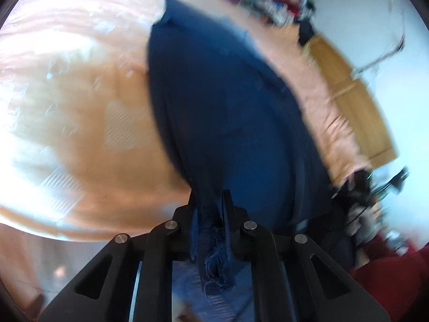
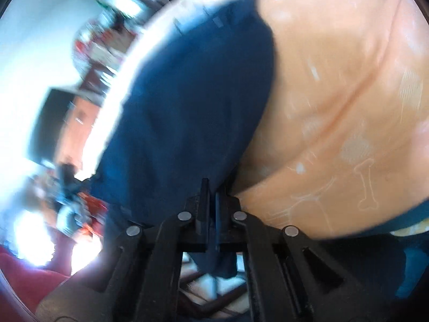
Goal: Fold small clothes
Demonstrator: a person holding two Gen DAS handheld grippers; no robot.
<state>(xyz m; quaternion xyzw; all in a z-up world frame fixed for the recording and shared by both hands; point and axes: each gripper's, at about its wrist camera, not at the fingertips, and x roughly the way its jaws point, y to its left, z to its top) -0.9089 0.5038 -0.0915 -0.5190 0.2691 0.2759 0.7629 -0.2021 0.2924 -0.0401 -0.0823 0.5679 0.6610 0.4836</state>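
Observation:
A dark navy blue garment (image 1: 225, 102) stretches away from my left gripper (image 1: 210, 201) over an orange patterned bedspread (image 1: 93, 123). The left gripper is shut on one frayed edge of the garment. In the right wrist view the same navy garment (image 2: 187, 102) runs up from my right gripper (image 2: 211, 190), which is shut on another edge of it. Both views are blurred by motion. The cloth hangs taut between the two grippers, lifted off the spread near the fingers.
The orange bedspread (image 2: 348, 107) carries pale bone and dog outlines. A wooden cabinet (image 1: 351, 99) stands against a white wall beyond the bed. A cluttered pile of clothes (image 1: 281, 2) lies at the far end. A red sleeve (image 1: 388, 273) shows at lower right.

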